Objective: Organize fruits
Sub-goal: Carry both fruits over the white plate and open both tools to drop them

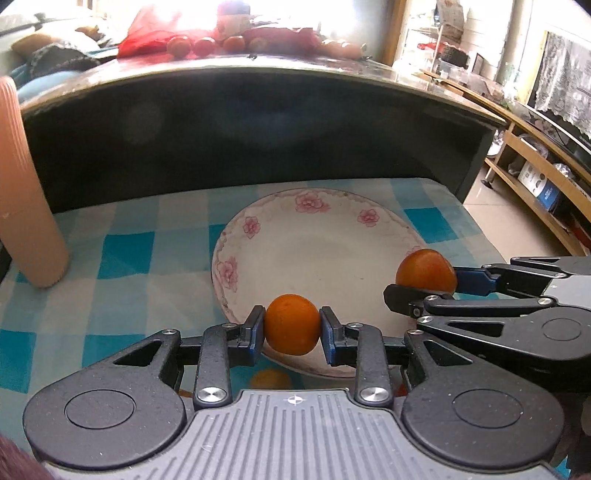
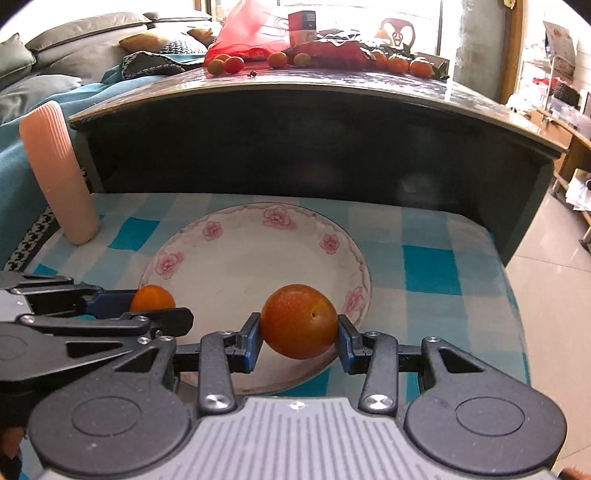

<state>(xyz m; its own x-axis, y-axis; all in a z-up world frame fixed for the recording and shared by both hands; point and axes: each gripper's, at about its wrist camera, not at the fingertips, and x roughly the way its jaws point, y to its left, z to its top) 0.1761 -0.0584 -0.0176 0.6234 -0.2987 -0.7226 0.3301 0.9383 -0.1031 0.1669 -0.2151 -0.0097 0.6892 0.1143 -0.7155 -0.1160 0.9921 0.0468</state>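
Tongs both clench fruit: left gripper grasps an orange, right gripper a plum. Plate near rim is hidden behind them; fruits at frame top are blurred.

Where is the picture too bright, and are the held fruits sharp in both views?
Left wrist view: window glare washes out the red bag; the left gripper's fruit is sharp. Right wrist view: milder glare up top; the right gripper's fruit is sharp; the raised table edge bows.

Nothing you can actually read here, honestly: the boxes on the far shelf and tabletop are too blurry.
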